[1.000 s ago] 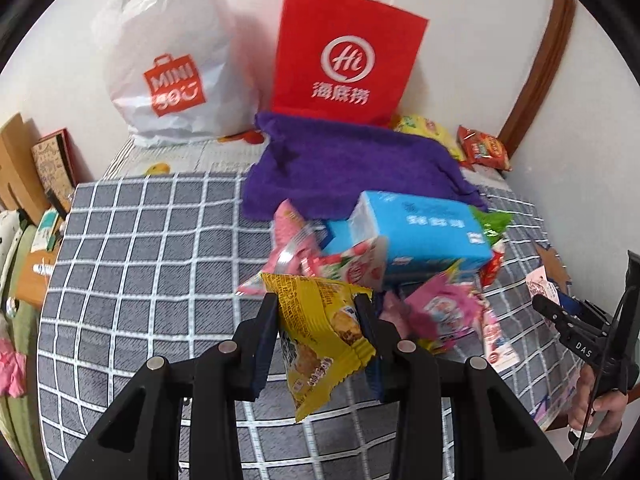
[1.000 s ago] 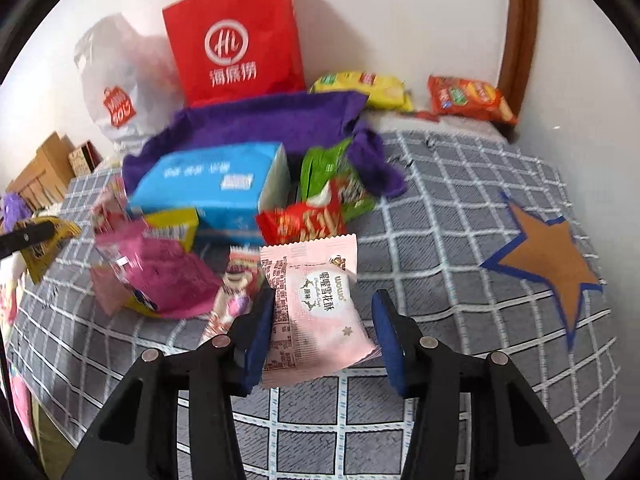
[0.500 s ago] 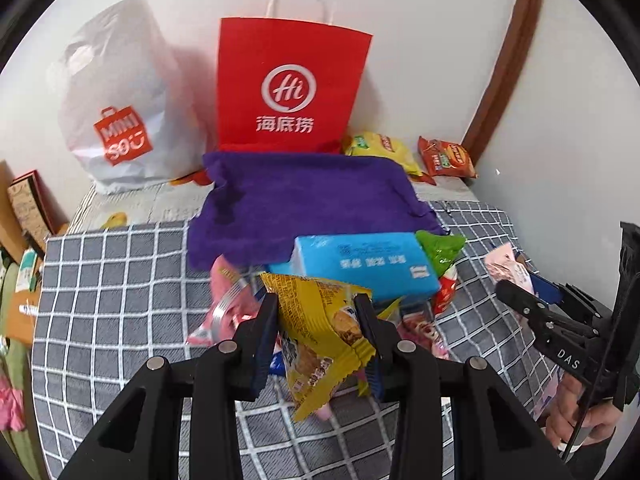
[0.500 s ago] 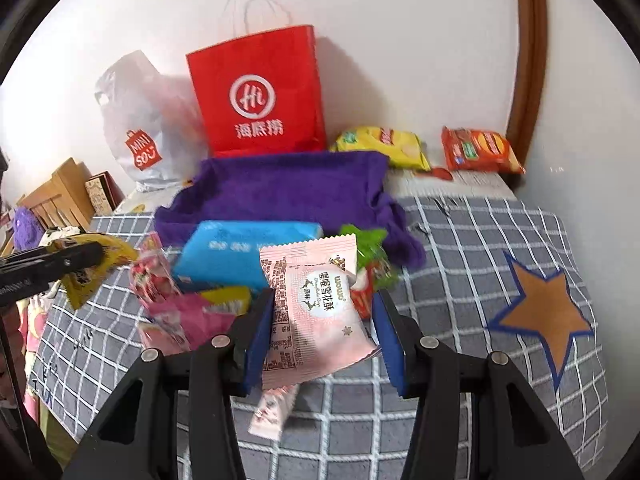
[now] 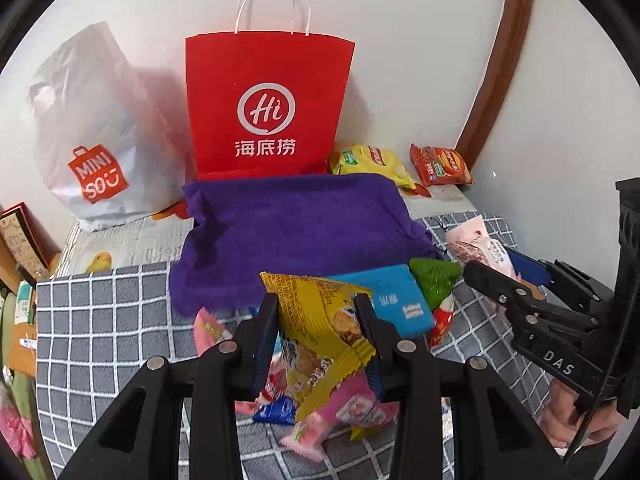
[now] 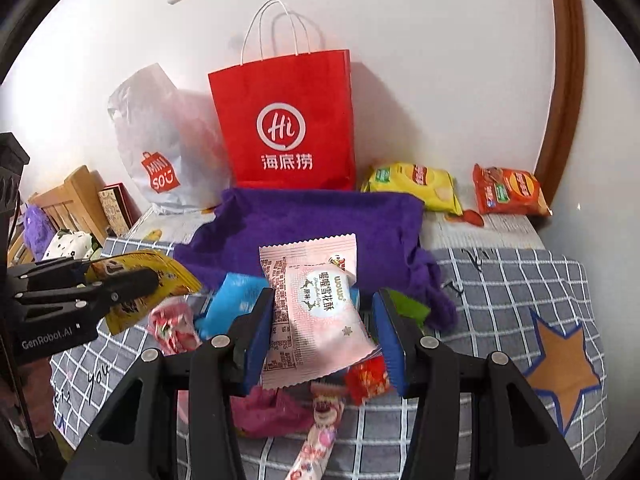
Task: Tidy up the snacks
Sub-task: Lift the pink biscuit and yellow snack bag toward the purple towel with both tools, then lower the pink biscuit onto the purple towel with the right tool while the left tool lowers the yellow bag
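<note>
My left gripper [image 5: 316,320] is shut on a yellow snack packet [image 5: 320,336] and holds it above a pile of snacks [image 5: 344,412] on the checked cloth. My right gripper [image 6: 324,320] is shut on a pink snack packet [image 6: 316,312], also lifted above the pile. The right gripper with its pink packet [image 5: 480,248] shows at the right of the left wrist view. The left gripper with its yellow packet [image 6: 136,280] shows at the left of the right wrist view. A purple towel [image 5: 296,228] lies behind the pile, in front of a red paper bag [image 5: 268,104].
A white Miniso plastic bag [image 5: 92,140] stands left of the red bag. A yellow chip bag [image 6: 416,184] and an orange one [image 6: 508,192] lie against the wall at the right. A blue box [image 5: 392,300] lies in the pile. Wooden furniture [image 6: 68,204] is far left.
Both grippers have risen and tilted up with their packets, so the pile sits lower in view and the red bag and wall fill more of the frames.
</note>
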